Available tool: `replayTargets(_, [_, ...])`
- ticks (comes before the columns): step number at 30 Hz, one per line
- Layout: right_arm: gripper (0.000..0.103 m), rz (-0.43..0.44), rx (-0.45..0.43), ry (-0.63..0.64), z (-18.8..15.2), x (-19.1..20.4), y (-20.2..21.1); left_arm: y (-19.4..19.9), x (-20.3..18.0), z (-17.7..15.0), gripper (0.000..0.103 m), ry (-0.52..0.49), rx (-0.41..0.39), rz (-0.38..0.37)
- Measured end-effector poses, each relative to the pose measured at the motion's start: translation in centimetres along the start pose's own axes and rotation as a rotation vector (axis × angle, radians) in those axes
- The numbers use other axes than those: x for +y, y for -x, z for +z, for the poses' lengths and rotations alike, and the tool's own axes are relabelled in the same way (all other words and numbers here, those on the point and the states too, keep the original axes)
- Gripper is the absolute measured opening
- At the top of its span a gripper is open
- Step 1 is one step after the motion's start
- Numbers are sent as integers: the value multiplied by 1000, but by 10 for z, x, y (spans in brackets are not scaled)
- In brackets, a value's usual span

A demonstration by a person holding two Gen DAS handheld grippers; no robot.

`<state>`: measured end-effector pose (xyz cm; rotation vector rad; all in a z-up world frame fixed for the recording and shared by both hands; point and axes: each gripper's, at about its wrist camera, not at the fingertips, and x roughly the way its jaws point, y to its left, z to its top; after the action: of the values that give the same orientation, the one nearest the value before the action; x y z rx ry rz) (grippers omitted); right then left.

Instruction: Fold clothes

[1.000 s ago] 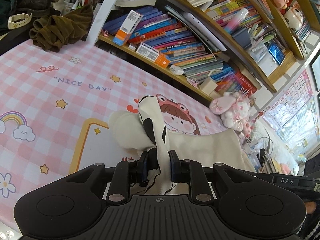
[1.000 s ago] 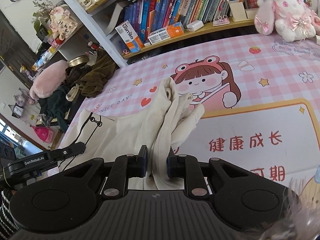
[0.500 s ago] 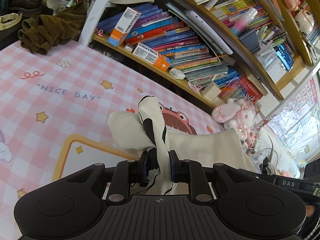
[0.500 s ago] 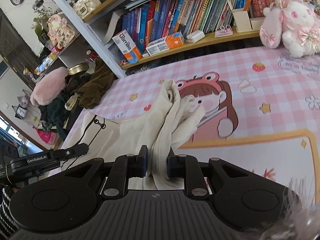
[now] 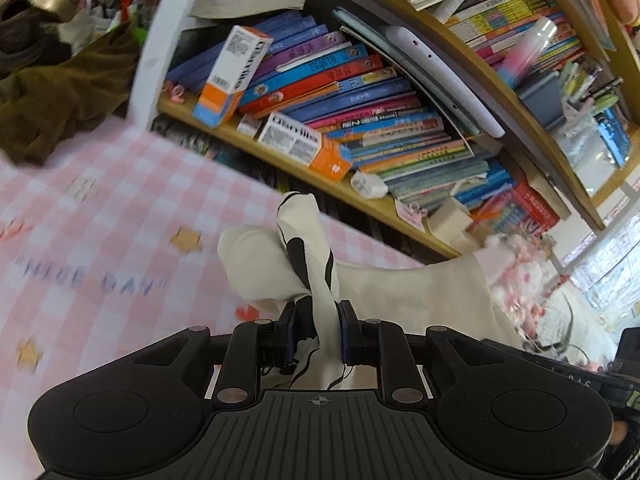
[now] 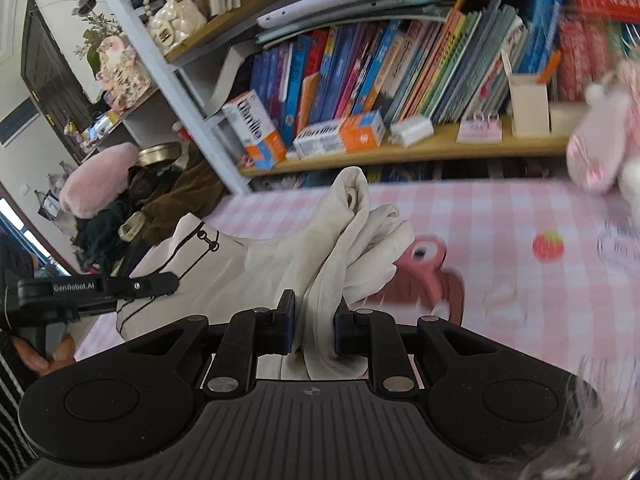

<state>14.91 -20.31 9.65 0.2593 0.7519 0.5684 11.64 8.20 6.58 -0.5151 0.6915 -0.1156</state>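
**Room and surroundings**

A pink checked table cover (image 6: 500,216) with cartoon prints is spread in the foreground. A wooden bookshelf (image 6: 400,152) on a white frame, packed with coloured books (image 5: 360,92), stands at the far side. A dark door (image 6: 44,80) is seen far left; daylight enters far right.

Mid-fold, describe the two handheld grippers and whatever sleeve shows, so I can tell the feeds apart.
Both are matte black plastic: a ribbed centre plate with a small crosshair mark, round side discs, silver screws and blue-edged finger pads. The left gripper shows white "GenRobot.AI" lettering on its side. The right gripper matches it. A black-and-white striped sleeve shows.
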Motion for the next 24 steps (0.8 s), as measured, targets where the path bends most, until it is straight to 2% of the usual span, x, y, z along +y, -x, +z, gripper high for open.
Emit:
replayTargets(7, [16,-75,-77,24,27,-37,-25,-60,-14,37,19,-46,-17,-34])
replayTargets(12, [16,-136,-144,55,37,-65,-38,-104,-27,51,19,-74,-33,-57])
replayTargets(16, [16,-167,-163,69,42,-85,-46,-134,-37,58,19,-92,-39,-73])
replayTargets(19, [16,-192,-179,93,44,-95,-49,-149,-40,60,19,-89,-49,-91])
replayTargets(24, [16,-216,-189,95,41,-111,-59,-174,-20,58,19,2,-28,-43])
